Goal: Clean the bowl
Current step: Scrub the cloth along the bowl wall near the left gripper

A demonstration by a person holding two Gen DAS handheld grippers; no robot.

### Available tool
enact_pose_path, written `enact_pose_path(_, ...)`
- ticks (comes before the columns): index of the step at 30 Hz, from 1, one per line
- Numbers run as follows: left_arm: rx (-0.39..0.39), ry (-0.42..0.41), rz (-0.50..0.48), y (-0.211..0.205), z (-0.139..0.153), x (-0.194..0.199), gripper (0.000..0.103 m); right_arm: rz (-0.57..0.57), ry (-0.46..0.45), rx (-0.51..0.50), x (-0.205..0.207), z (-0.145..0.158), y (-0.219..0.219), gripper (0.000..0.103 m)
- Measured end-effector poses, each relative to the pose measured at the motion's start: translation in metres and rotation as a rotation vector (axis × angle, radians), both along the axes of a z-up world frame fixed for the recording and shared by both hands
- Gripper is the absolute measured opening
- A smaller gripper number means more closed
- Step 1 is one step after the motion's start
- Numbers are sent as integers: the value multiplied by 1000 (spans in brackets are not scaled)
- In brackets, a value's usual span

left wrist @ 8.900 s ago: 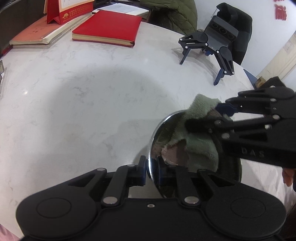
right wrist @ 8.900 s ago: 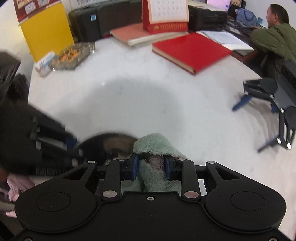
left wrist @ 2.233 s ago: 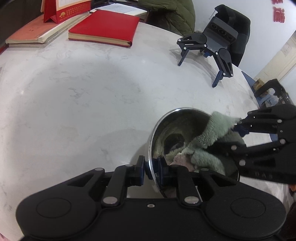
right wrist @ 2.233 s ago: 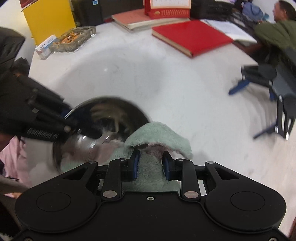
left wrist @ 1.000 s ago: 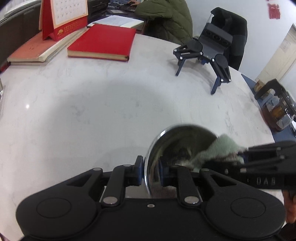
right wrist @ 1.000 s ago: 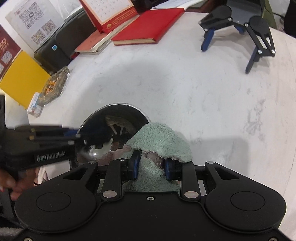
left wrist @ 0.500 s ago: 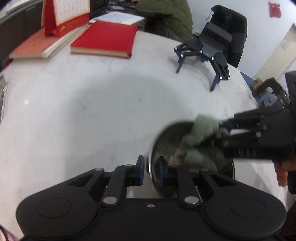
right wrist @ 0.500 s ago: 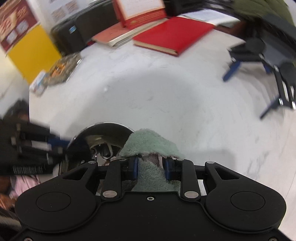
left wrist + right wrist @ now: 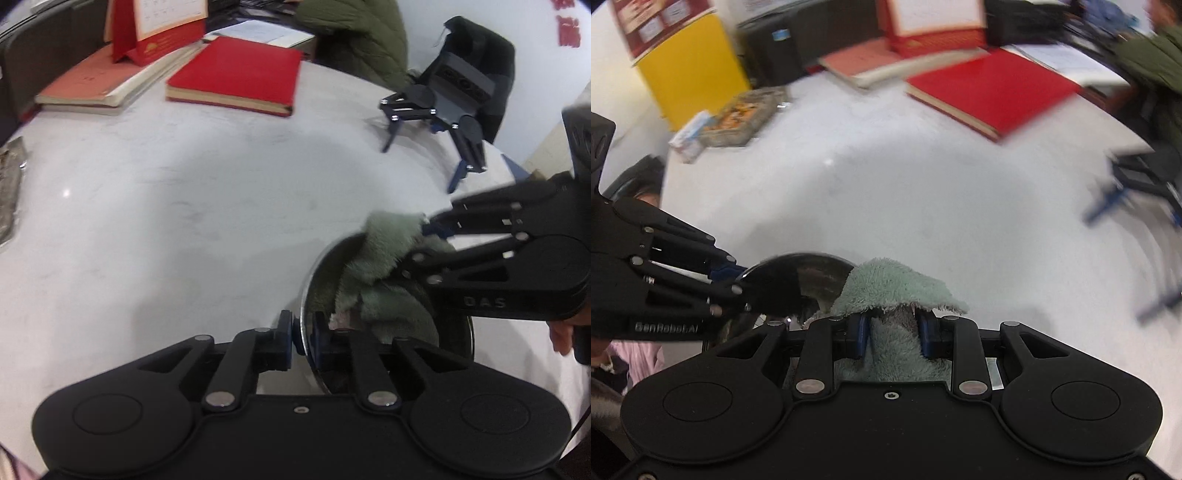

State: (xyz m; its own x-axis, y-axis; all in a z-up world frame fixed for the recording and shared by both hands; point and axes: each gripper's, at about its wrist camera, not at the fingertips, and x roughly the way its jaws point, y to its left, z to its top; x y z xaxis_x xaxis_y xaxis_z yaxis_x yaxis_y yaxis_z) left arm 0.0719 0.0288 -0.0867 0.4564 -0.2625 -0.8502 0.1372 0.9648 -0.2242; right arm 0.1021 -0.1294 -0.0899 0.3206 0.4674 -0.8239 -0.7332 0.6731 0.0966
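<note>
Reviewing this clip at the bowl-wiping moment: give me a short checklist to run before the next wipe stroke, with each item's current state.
1. Left gripper clamped on the bowl rim: ok, one pad either side of the wall.
2. Right gripper holding the green cloth: ok, cloth bunched between its pads.
3. Cloth inside the bowl: ok; part of it drapes over the far rim.
4. Bowl resting on the white table: cannot tell, its base is hidden.
5. Space around the bowl: ok; the red book and the spare gripper lie well away.
6. Inside of bowl clean: cannot tell, cloth and reflections cover it.
</note>
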Motion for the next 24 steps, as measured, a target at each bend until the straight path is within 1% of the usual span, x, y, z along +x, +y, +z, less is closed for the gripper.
enact_pose_path(2, 0, 18, 4, 2, -6, 6, 15, 63, -54, -31, 0, 2, 16, 26)
enact_pose_path(4, -6, 26, 9, 3, -12, 11, 19, 83, -75, -42, 1, 3, 23, 26)
enact_pose_path(7, -28, 13, 30, 3, -16, 11, 20, 66, -72, -40, 2, 3, 21, 26)
enact_pose_path(11, -58, 5, 69, 7, -17, 7, 18, -98, 23, 12, 0, 0, -15, 26)
enact_pose_path(12, -71, 7, 72, 8, -18, 6, 17, -149, 72, 49, -5, -3, -29, 26)
enact_pose_path(14, -89, 14, 66, 7, -18, 6, 17, -200, 134, 103, -19, -5, -44, 26)
enact_pose_path(15, -84, 13, 60, 6, -18, 6, 17, -201, 139, 102, -24, -5, -45, 26)
enact_pose_path(18, -58, 6, 33, 2, -16, 6, 18, -158, 62, 10, -33, -1, -29, 26)
enact_pose_path(19, -56, 8, 28, 2, -16, 6, 18, -132, 16, -25, -30, 1, -20, 26)
enact_pose_path(20, -55, 10, 23, 2, -16, 6, 18, -111, -19, -37, -24, 3, -12, 26)
enact_pose_path(24, -43, 8, 15, 0, -16, 3, 18, -73, -51, 7, 0, 6, 3, 26)
